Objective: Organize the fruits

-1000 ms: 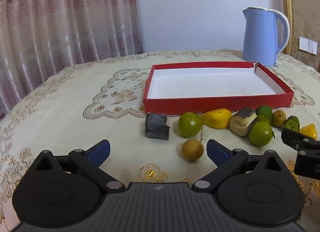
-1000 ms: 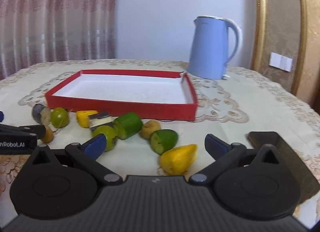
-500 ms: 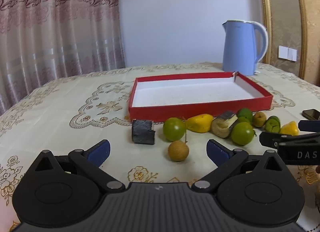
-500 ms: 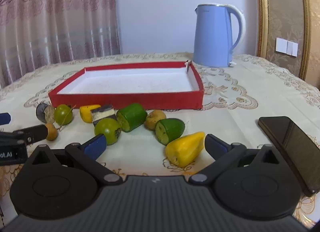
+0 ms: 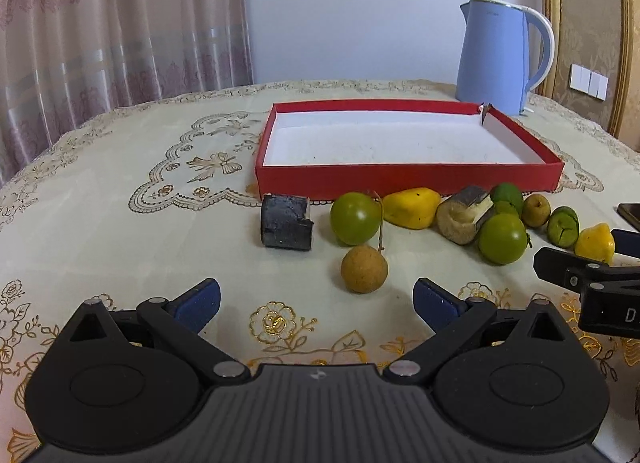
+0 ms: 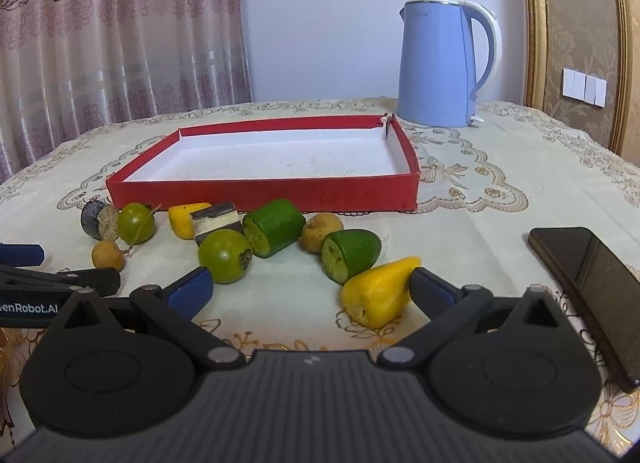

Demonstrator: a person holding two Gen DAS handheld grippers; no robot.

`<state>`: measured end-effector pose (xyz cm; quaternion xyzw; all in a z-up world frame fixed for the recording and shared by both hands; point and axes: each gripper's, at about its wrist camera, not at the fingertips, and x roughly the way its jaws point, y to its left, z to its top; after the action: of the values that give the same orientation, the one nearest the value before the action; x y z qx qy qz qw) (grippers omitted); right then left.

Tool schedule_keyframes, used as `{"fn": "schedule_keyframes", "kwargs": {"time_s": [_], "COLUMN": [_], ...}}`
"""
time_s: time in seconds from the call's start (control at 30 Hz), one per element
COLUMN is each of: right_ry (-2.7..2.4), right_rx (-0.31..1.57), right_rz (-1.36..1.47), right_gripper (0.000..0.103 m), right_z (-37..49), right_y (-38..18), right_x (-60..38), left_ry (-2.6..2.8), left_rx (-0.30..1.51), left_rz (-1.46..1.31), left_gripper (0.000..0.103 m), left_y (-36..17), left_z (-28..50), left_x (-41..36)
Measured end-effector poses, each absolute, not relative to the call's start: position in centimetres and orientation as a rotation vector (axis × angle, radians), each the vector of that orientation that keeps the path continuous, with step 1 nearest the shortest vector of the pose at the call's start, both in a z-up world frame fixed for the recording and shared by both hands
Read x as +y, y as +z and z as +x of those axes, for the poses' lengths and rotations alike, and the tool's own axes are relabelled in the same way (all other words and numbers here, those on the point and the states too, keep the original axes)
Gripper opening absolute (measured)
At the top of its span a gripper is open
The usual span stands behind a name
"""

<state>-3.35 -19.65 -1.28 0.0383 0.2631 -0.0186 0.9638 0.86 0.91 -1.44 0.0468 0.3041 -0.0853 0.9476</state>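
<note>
Fruit (image 6: 276,227) all sits loose in front of our empty red tray (image 6: 260,187), both grippers (image 5: 316,299) (image 6: 306,283) wide open; we're lining up, next grab the yellow piece (image 6: 378,291)

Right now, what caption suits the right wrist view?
Open right gripper nears a yellow fruit before an empty red tray.

Red tray (image 5: 408,179) with white inside, cream tablecloth (image 5: 120,199) with gold floral embroidery, pale blue kettle (image 6: 438,63), round green fruit (image 5: 355,218), yellow fruit (image 6: 378,293), tan-brown round fruit (image 5: 364,269), dark grey-black chunk (image 5: 285,222), black phone (image 6: 592,283), pink patterned curtain (image 6: 120,31)
</note>
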Motion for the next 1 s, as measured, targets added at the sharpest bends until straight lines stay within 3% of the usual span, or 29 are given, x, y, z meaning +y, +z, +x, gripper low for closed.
{"fn": "schedule_keyframes", "kwargs": {"time_s": [0.67,1.0], "right_ry": [-0.118,-0.083], "right_rx": [0.473,0.541], "right_rz": [0.067,0.190], "right_gripper": [0.103,0.103], "right_z": [-3.6,-2.8], "right_y": [-0.8,-1.5], "right_x": [-20.7,-22.3], "left_ry": [-0.112,-0.071], "left_rx": [0.614,0.676], "left_rz": [0.153,0.089], "left_gripper": [0.103,0.103], "left_y": [-0.7,-1.8], "left_z": [2.3,3.4], "left_x": [-2.3,-1.6]}}
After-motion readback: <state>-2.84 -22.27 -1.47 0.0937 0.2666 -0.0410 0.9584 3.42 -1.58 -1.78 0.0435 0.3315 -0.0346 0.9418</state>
